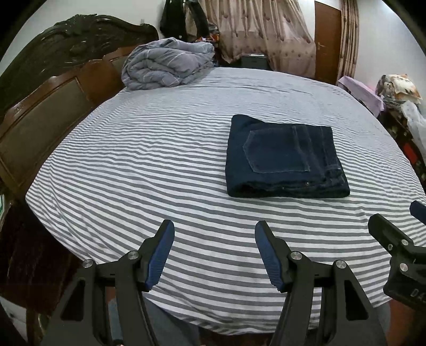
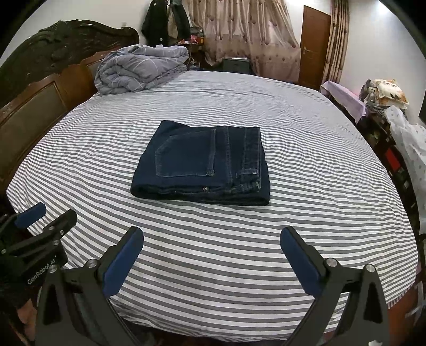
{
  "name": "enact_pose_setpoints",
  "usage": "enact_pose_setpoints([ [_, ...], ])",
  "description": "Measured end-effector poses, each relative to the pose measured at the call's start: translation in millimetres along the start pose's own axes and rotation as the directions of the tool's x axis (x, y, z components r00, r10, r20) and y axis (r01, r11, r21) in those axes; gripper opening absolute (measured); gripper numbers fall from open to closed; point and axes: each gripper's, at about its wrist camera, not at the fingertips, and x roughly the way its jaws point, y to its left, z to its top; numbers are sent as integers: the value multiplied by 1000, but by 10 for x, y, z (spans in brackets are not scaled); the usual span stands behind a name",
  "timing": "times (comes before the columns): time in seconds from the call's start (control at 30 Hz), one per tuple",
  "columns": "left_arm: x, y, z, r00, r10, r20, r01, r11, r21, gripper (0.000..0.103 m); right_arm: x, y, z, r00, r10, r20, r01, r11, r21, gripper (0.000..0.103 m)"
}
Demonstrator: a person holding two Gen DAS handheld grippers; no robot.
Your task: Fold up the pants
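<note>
Pants [image 2: 199, 165] (dark denim) lie folded square on the striped sheet [image 2: 306, 213].

Setting: a home bedroom. Large bed [image 2: 213, 239] with grey-and-white striped sheet, carved dark wooden headboard [image 2: 53, 61] far left of the tool. Bundled grey duvet [image 2: 138, 69] at the far corner. Patterned curtains [image 2: 247, 40], a wooden door [image 2: 315, 45], clothes hanging on the wall [image 2: 165, 21] beyond.

Black grippers [image 1: 214, 231], blue ribbed fingers [image 1: 159, 255], silver screws.
</note>
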Motion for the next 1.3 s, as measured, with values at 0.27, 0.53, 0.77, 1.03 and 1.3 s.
enact_pose_setpoints([
  [0.27, 8, -47, -20, 1000, -8, 2, 8, 1000, 16, 64, 5, 16, -12, 1000, -5, -2, 5, 1000, -10, 101],
  [0.53, 7, -83, -33, 1000, 2, 14, -3, 999, 36, 64, 24, -34, -22, 1000, -8, -6, 8, 1000, -1, 101],
  [0.77, 20, -110, -32, 1000, 0, 12, 0, 999, 48, 64, 41, -46, -29, 1000, -7, -8, 7, 1000, 0, 101],
  [1.03, 33, -110, -41, 1000, 1, 5, -1, 999, 50, 64, 85, -88, -54, 1000, -3, -18, 3, 1000, 3, 101],
  [1.3, 46, -127, -49, 1000, -3, 5, 3, 998, 56, 64, 88, -94, -64, 1000, -3, -22, 3, 1000, -2, 101],
])
